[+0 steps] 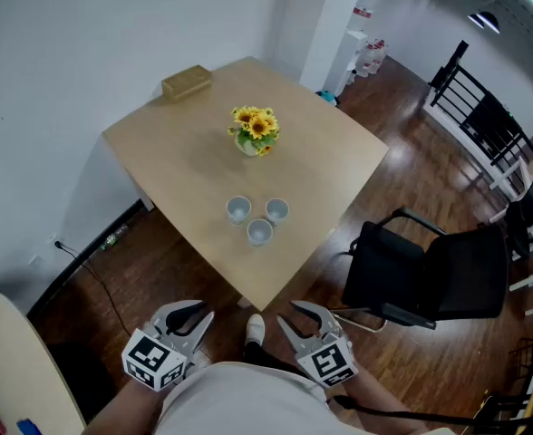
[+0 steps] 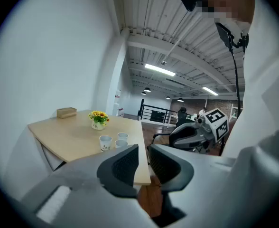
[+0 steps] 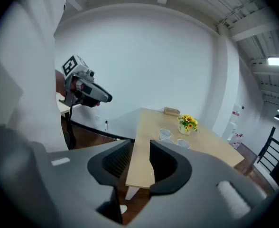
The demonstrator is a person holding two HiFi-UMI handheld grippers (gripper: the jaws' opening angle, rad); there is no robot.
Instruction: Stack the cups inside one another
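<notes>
Three small white cups stand close together near the front corner of the light wooden table (image 1: 185,161): one at left (image 1: 238,209), one at right (image 1: 276,210), one nearest me (image 1: 259,232). They also show in the left gripper view (image 2: 105,142) and the right gripper view (image 3: 165,134). My left gripper (image 1: 194,314) and right gripper (image 1: 294,317) hang low by my body, well short of the table's edge. Both stand open with nothing between their pads, and the same empty gap shows in the left gripper's (image 2: 144,151) and the right gripper's (image 3: 141,148) own views.
A vase of sunflowers (image 1: 254,131) stands mid-table and a tan box (image 1: 187,82) sits at the far corner by the wall. A black chair (image 1: 430,275) stands to the table's right. A pale round tabletop (image 1: 13,361) lies at my lower left. The floor is dark wood.
</notes>
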